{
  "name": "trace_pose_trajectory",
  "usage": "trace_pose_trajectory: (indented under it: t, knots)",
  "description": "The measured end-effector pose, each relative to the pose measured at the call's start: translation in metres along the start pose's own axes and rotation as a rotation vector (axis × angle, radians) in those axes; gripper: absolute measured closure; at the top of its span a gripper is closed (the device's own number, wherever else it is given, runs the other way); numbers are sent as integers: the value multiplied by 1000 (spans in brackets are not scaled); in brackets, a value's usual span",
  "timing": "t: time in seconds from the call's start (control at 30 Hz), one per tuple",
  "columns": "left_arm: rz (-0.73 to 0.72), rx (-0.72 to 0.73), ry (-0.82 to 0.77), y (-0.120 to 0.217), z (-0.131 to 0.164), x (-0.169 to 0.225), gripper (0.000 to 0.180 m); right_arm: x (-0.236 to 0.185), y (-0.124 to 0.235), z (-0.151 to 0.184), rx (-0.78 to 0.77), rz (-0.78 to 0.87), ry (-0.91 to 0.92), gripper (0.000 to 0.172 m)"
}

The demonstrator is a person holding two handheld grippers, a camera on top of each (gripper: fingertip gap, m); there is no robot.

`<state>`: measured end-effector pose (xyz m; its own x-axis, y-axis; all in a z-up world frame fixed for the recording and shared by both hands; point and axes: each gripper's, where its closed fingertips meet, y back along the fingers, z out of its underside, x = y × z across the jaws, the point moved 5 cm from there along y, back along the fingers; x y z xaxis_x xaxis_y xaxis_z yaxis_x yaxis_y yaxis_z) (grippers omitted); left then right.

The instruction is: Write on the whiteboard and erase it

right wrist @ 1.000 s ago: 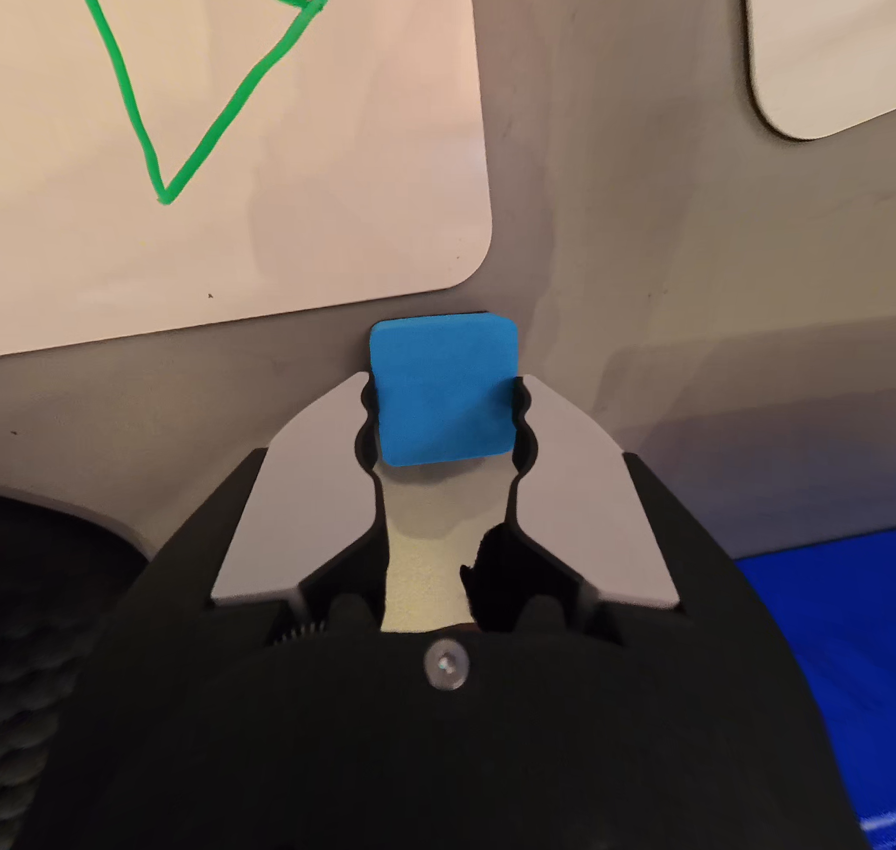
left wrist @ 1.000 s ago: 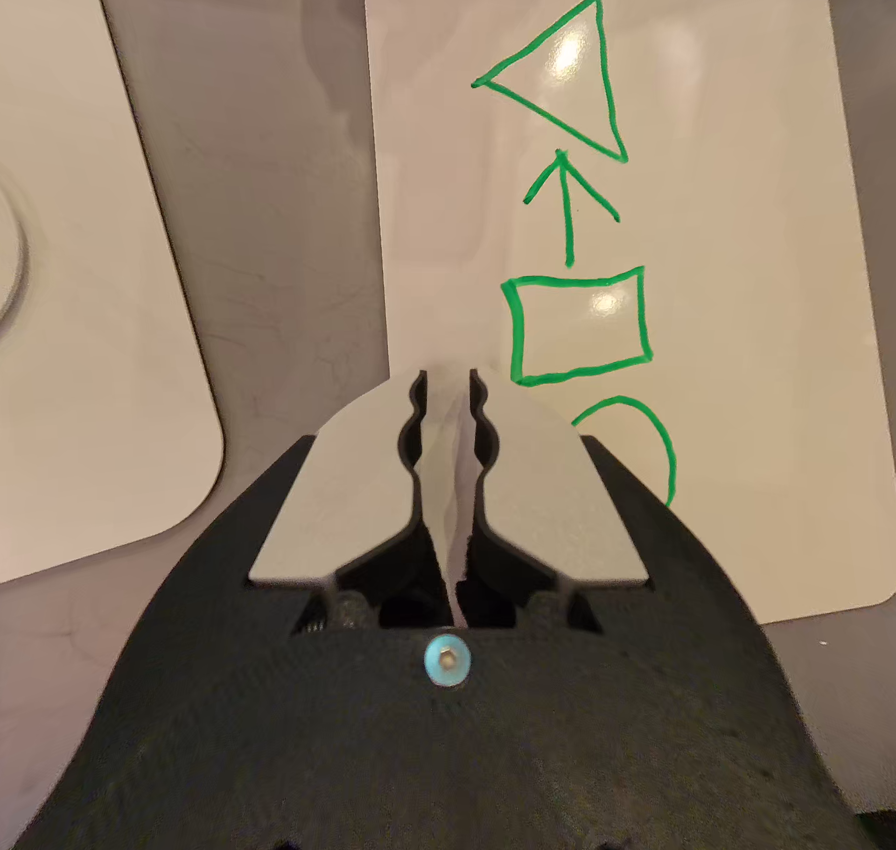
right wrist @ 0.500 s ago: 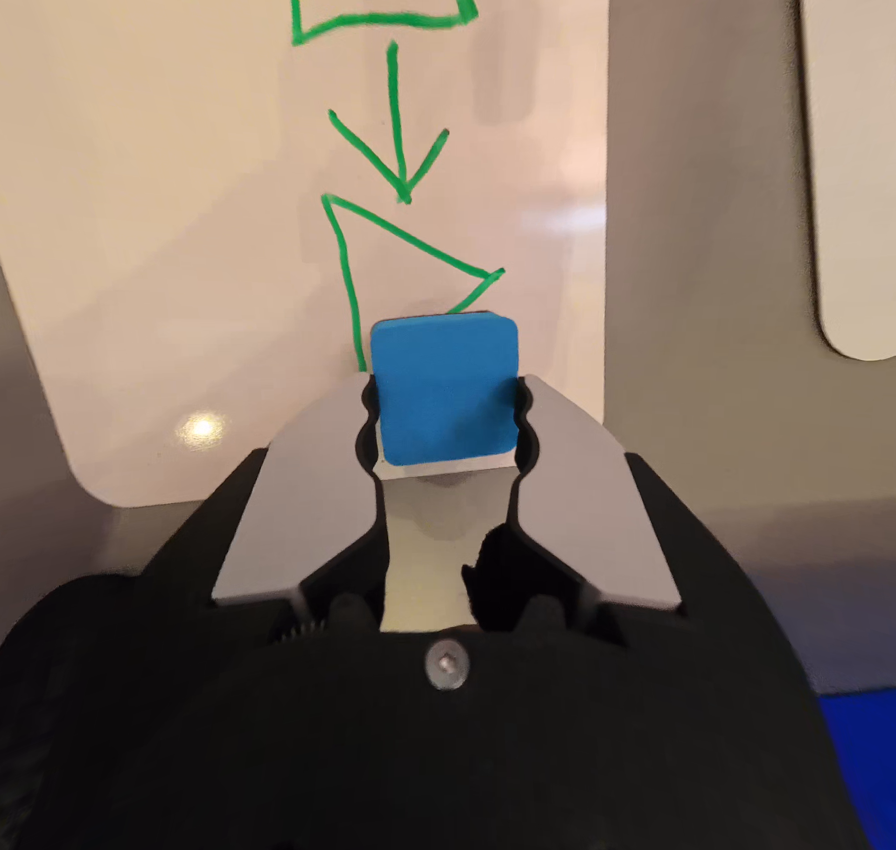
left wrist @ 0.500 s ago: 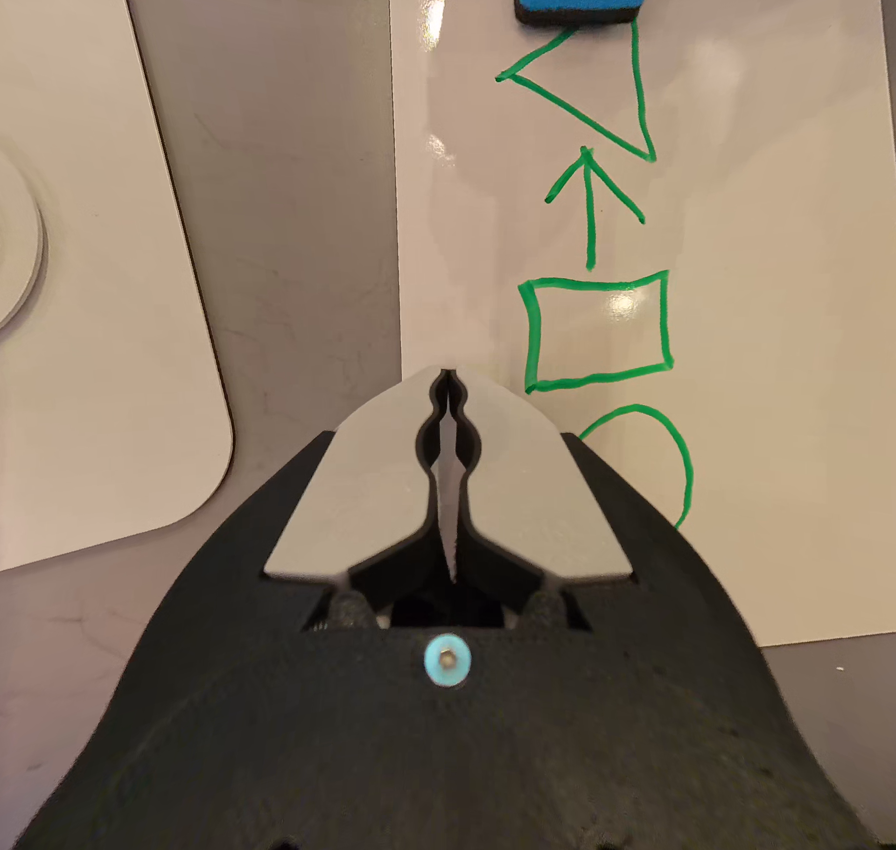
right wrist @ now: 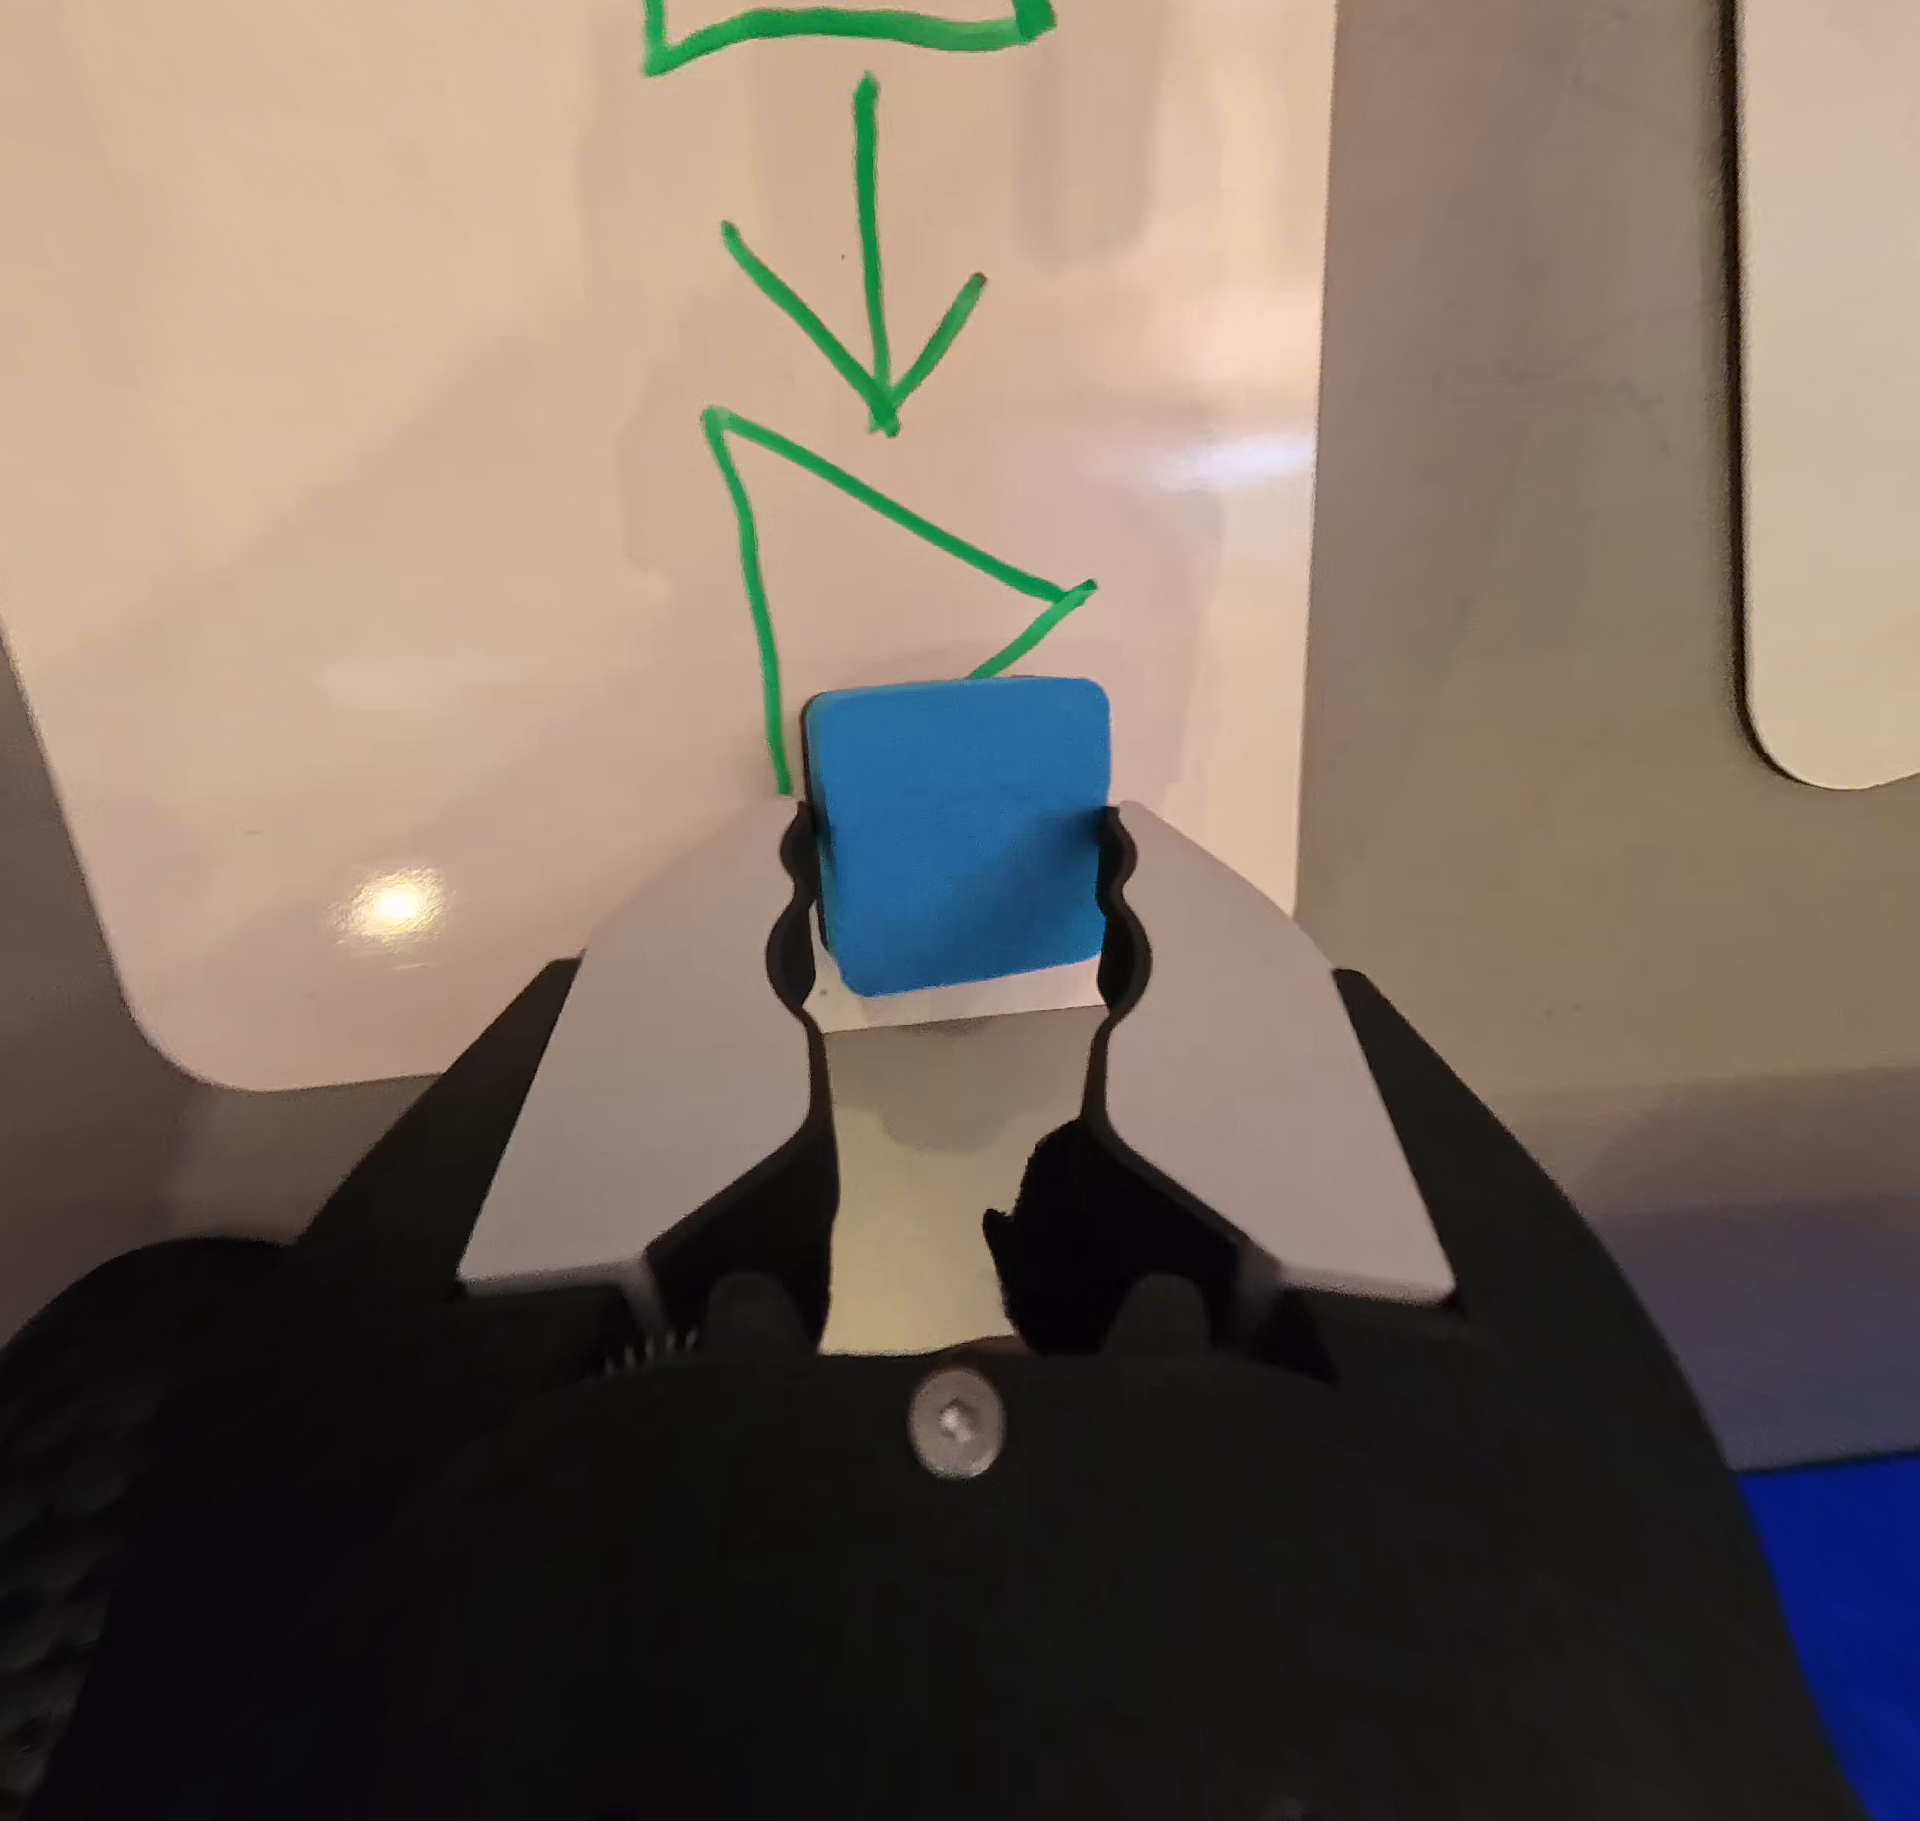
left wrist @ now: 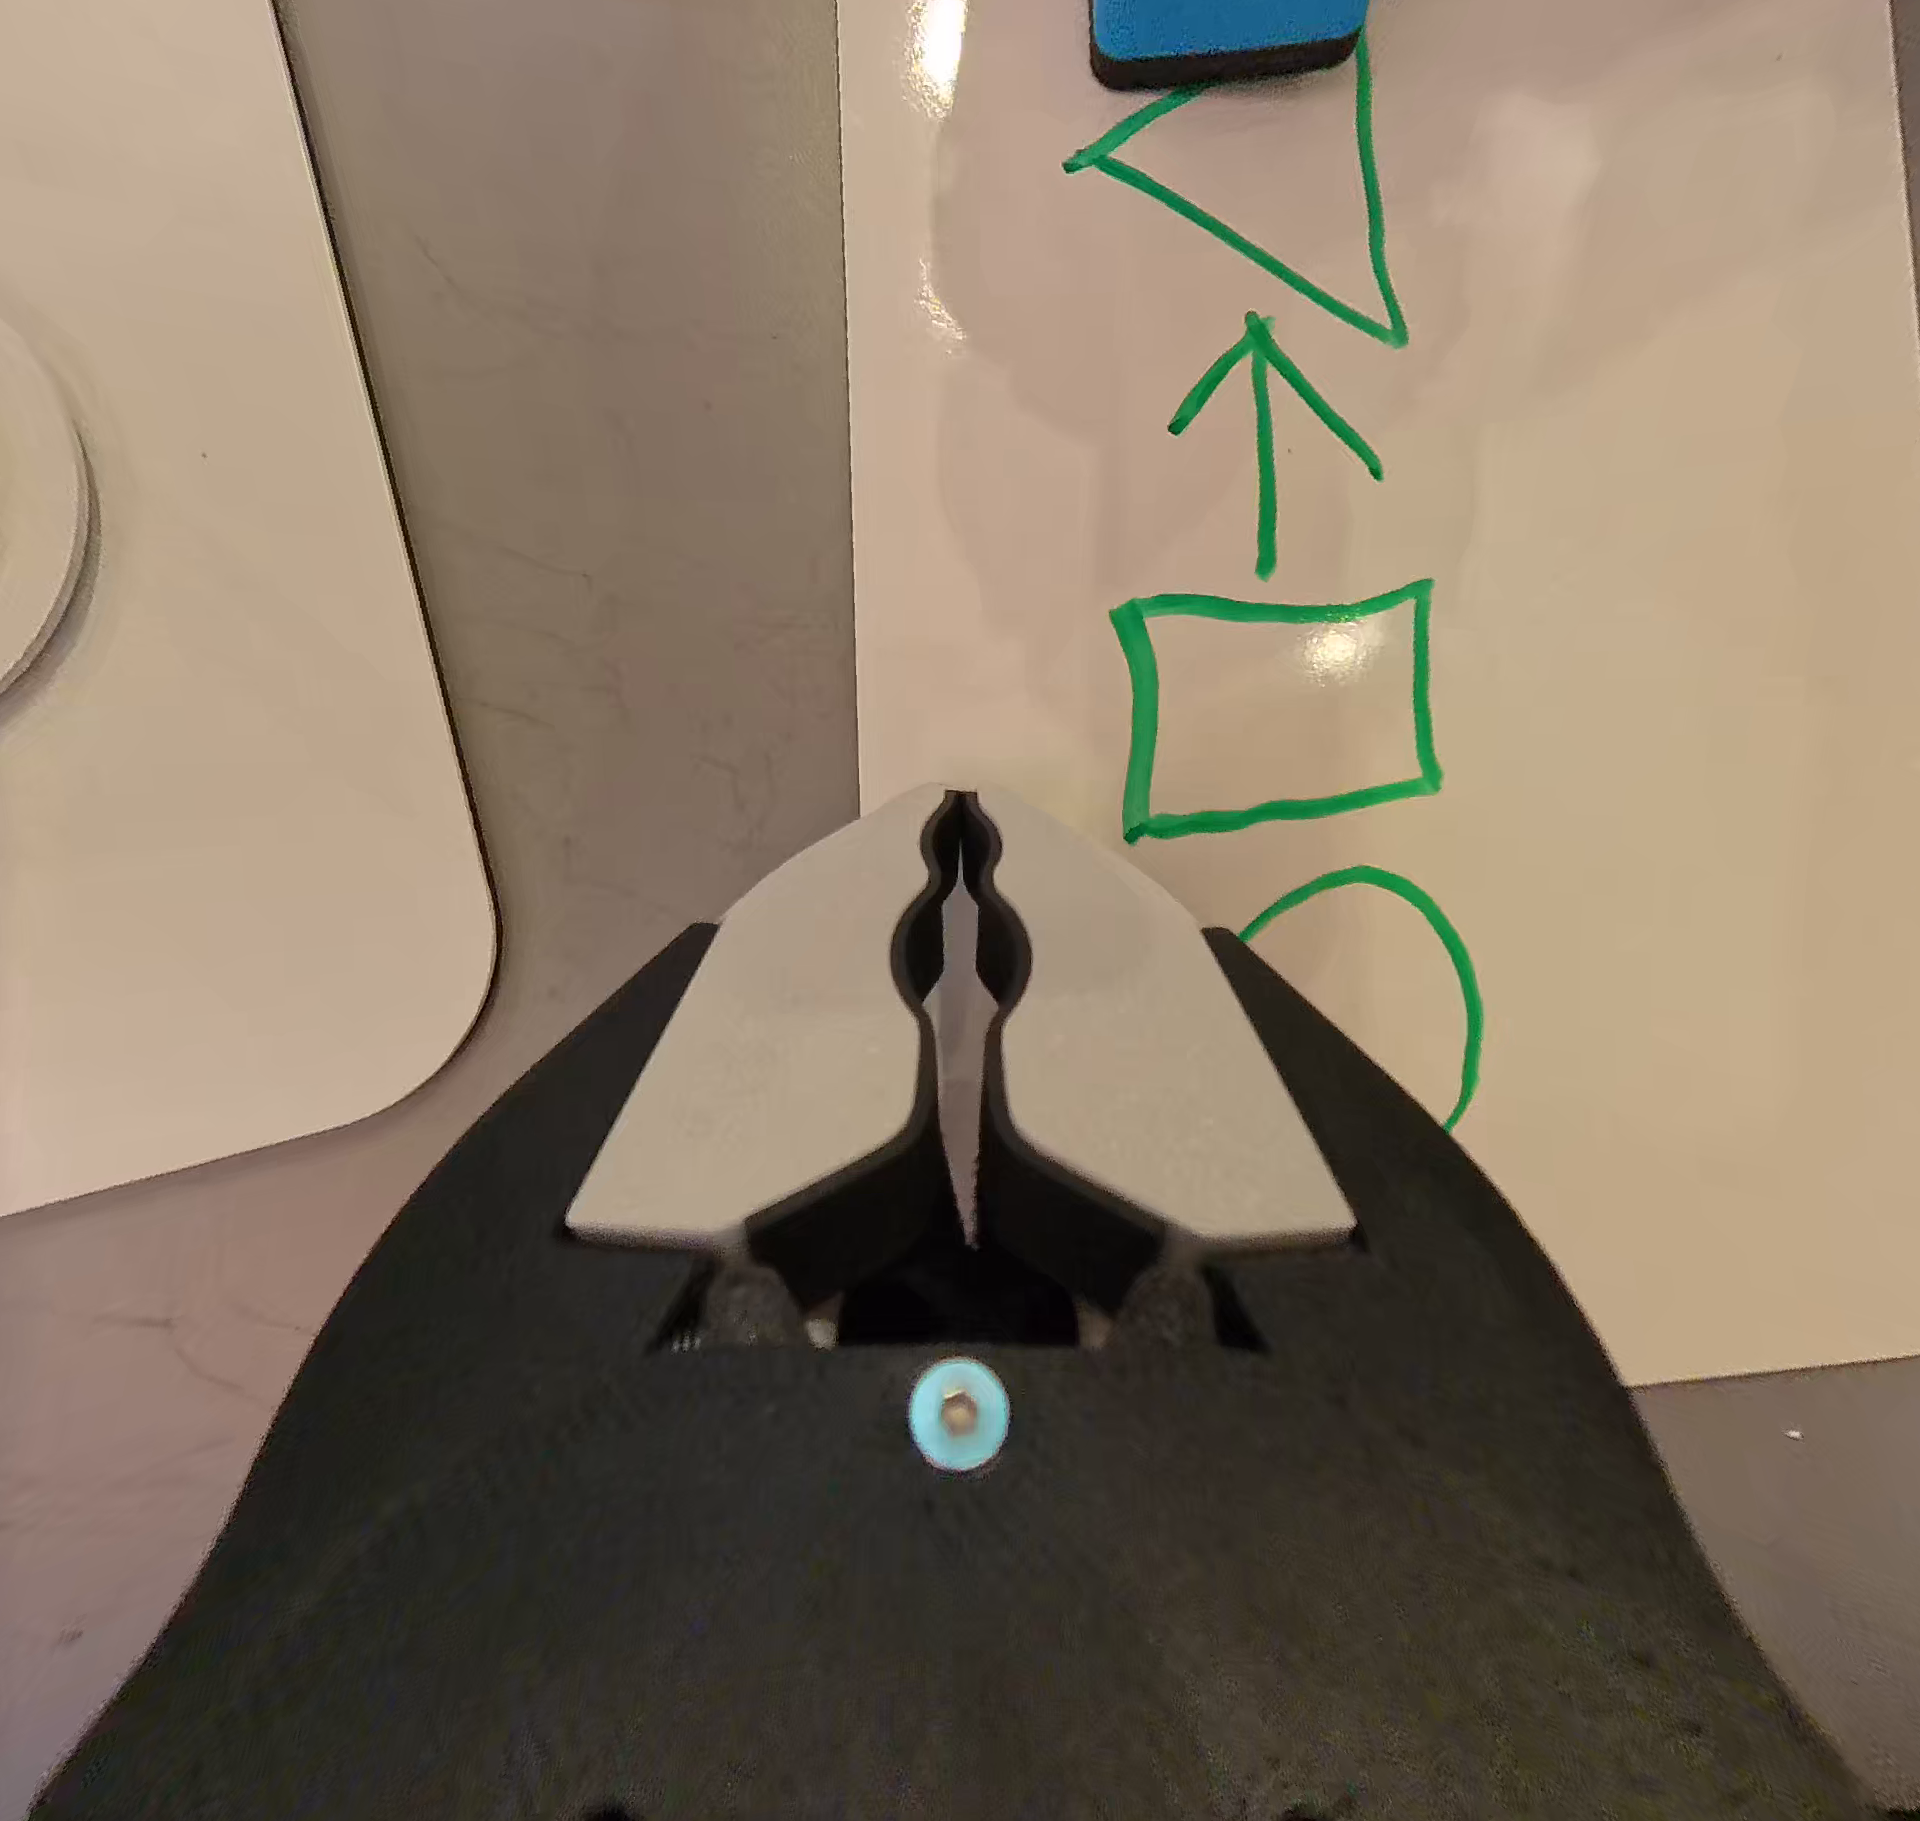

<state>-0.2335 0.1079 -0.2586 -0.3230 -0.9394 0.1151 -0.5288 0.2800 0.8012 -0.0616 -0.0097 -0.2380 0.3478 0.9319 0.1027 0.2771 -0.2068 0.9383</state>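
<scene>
Right fingers (right wrist: 805,898) clamping blue eraser (right wrist: 956,836) on whiteboard (right wrist: 312,421), left fingers (left wrist: 831,992) closed, bare

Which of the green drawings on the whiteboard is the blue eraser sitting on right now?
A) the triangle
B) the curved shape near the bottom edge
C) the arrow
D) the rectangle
A: the blue eraser, gripped by the right gripper, covers one corner of the green triangle, while the arrow, rectangle and curved shape lie clear of it.
</scene>
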Motion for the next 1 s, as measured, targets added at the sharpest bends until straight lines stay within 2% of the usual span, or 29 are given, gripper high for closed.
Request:
trace_pose_trajectory:
  t: [0.2, 0.3, 0.47, 0.6, 0.73, 0.9, 1.0]
  knots:
    - [-30, -7, 3, -1, -1, 1, 179, 1, -12, -25, 28, 36, 36, 119]
    - [-23, -3, 18, -1, -1, 1, 179, -4, -7, -22, -12, 27, 45, 118]
    - [-29, -18, 7, -1, -2, 1, 179, -5, 5, -24, 29, 17, 33, 105]
    - [-26, -14, 12, -1, -1, 1, 180, -7, 2, -26, 33, -27, 30, 126]
    - [-23, -10, 16, -1, -1, 1, 180, -9, 0, -26, 21, -58, 34, 136]
    - [-21, -8, 19, -1, -1, 0, 180, -4, -2, -27, 57, -77, -13, 138]
    - [-33, -18, 20, -1, -2, 1, 179, -5, -7, -38, 101, -88, -26, 139]
